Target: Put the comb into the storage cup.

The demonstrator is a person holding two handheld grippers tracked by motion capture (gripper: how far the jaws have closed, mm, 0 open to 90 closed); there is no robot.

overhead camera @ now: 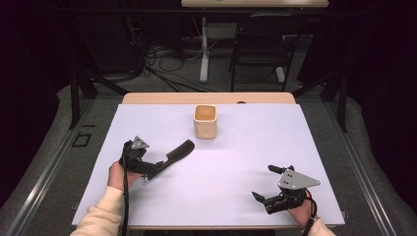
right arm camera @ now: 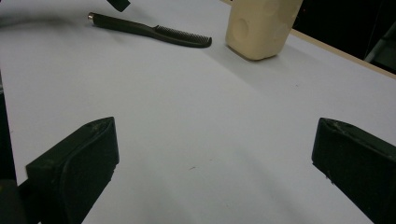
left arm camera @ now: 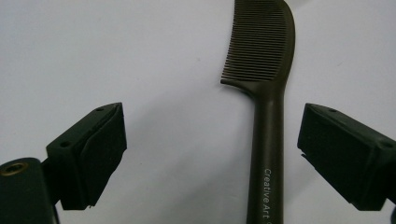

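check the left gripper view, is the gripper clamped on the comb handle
No, the comb handle lies on the table between the left gripper's open jaws, with a gap on both sides.

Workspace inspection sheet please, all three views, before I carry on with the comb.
Surface: white table top, flat, with a wooden edge along the far side.
Job's things: dark comb lying flat, handle between the left gripper's open jaws, pads not touching it; beige cup upright beyond it, apart.
Clutter: nothing seen.
Grippers: left gripper open over the comb handle; right gripper open, holding nothing, near the table's front right.
Cables: black cable trailing from the left gripper along the sleeve; loose cables on the floor beyond the table.
Surroundings: dark room, black chair, white table leg.
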